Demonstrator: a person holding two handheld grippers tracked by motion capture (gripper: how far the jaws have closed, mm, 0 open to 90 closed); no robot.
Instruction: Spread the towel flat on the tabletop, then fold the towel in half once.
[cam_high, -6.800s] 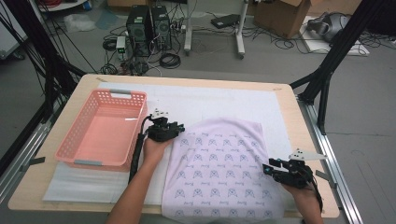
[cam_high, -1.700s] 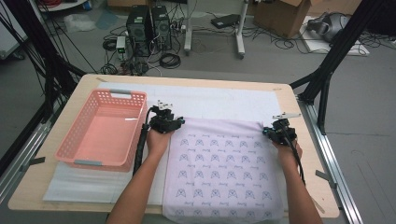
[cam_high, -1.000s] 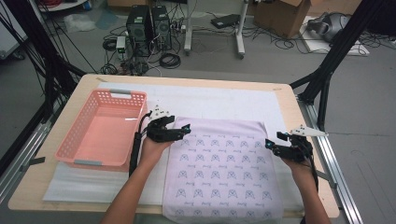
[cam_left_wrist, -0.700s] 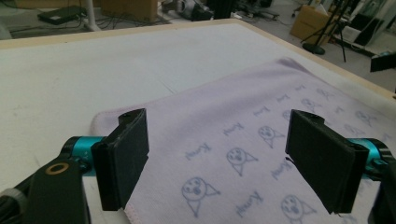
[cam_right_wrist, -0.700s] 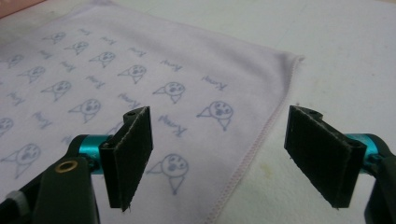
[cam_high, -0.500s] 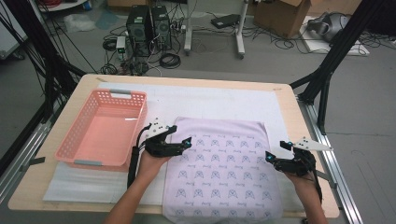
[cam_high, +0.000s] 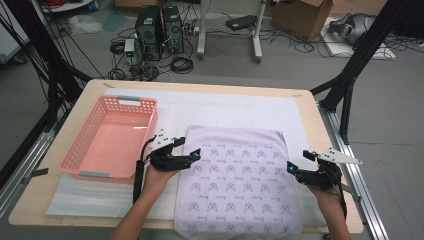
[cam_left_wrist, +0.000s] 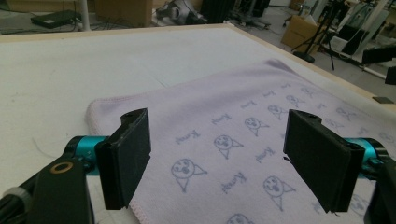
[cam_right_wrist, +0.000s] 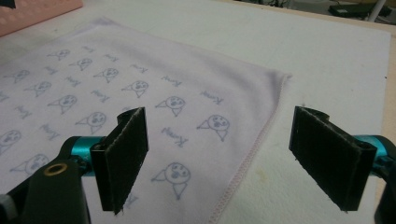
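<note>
Both hands came back toward me along the cloth (cam_high: 240, 185); R tongs (cam_high: 298, 168) just opened. L tongs (cam_high: 191, 154) & R gape wide, holding nothing, over its side edges. Bare mat (cam_high: 225, 107) beyond.

Pale lilac towel (cam_high: 240, 175) with blue cat-face print, salmon-pink basket (cam_high: 107, 140), white mat (cam_high: 225, 107)

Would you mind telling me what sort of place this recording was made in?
Most likely a lab or workshop: a table framed by black struts, computer towers and loose cables on the floor, and cardboard boxes behind.
</note>
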